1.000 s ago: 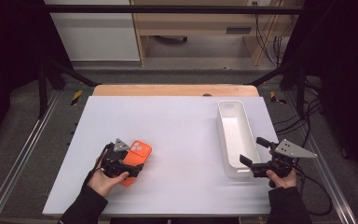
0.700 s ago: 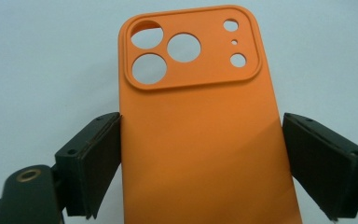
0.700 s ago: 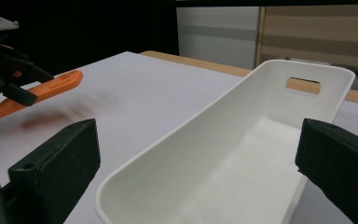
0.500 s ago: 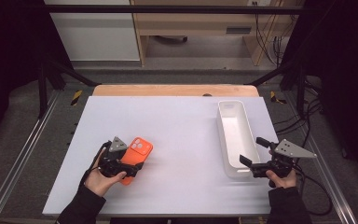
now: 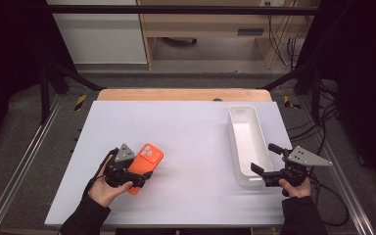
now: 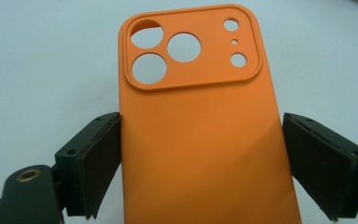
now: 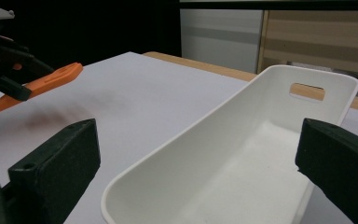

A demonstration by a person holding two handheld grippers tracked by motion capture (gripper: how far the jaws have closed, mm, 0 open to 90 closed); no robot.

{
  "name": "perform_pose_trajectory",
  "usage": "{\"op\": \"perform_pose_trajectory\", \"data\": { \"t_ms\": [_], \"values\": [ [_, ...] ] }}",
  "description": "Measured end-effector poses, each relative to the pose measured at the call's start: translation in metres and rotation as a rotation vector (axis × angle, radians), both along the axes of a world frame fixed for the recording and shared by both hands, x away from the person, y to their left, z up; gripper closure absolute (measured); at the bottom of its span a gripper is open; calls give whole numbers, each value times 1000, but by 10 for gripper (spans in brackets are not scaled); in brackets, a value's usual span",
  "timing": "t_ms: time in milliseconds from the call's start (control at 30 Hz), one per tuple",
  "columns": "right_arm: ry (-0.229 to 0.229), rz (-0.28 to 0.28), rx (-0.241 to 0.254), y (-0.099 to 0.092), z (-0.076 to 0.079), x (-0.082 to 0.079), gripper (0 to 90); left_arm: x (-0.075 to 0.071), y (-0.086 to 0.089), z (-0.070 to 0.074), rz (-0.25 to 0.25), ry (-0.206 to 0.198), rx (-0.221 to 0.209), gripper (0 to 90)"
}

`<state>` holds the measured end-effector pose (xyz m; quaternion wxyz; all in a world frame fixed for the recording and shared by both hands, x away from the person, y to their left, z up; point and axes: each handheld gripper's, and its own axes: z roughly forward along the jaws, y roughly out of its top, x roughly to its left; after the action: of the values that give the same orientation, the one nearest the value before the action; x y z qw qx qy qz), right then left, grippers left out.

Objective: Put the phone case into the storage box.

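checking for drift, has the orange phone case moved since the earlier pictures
Yes, slightly. In the high view the orange phone case, held in the left tongs, has shifted a little toward the white tray.

The orange rectangular phone case (image 6: 200, 135) between the jaws of the left tool (image 6: 200, 163) looks like soft silicone or rubbery plastic, matt and smooth, with a faint sheen along its raised camera surround. The pads (image 6: 98, 168) of that tool are dark, dull and slightly rough, like rubber or foam, backed by matt black plastic with a small brass-coloured insert. Just ahead of the right tool (image 7: 191, 177), the long white plastic tray (image 7: 261, 140) is smooth with a soft satin gloss. The pale grey tabletop (image 5: 186, 132) is matt and even, with a bare wooden edge on the side farthest from both tools.
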<state>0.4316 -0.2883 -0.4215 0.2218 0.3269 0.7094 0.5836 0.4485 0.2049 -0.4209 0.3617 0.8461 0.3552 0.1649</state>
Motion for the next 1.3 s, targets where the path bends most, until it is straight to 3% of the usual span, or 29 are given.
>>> {"op": "perform_pose_trajectory", "data": {
  "t_ms": [1300],
  "values": [
    [-28,109,-89,31,11,-6,4,-18,-24,12,-153,-48,3,135]
  ]
}}
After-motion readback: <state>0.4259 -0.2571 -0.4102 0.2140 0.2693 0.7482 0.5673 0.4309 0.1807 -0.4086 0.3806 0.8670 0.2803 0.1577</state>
